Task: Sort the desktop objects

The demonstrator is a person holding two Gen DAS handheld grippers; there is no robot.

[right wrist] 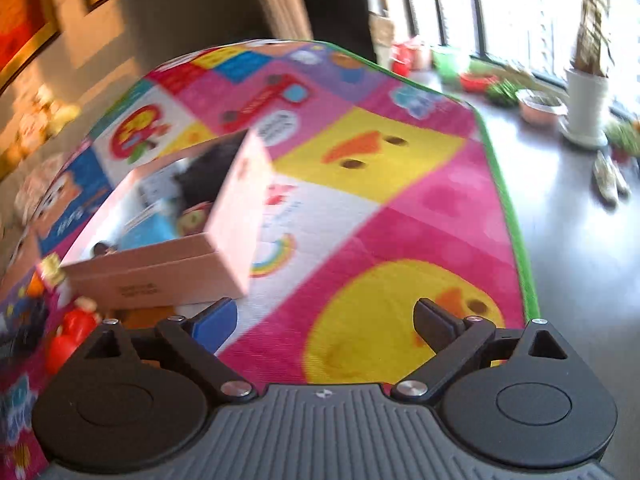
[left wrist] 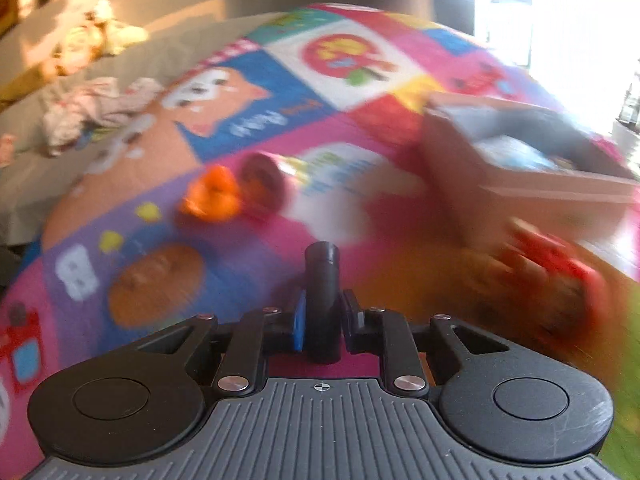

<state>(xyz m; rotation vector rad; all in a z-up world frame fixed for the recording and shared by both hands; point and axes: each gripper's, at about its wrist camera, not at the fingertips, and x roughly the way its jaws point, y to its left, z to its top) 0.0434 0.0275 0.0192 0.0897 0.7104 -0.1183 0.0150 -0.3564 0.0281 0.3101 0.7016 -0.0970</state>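
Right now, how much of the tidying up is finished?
Partly done. The cardboard box already has some things inside, though they are too blurry to name. In hand: the left hand-held gripper is shut on a black tube. The right hand-held gripper is open, holding nothing. Left on the play mat: an orange toy, a round toy beside it, and a red toy.

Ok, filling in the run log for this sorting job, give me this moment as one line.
left gripper: shut on black cylinder | right gripper: open, nothing held | cardboard box: on play mat | view: motion-blurred
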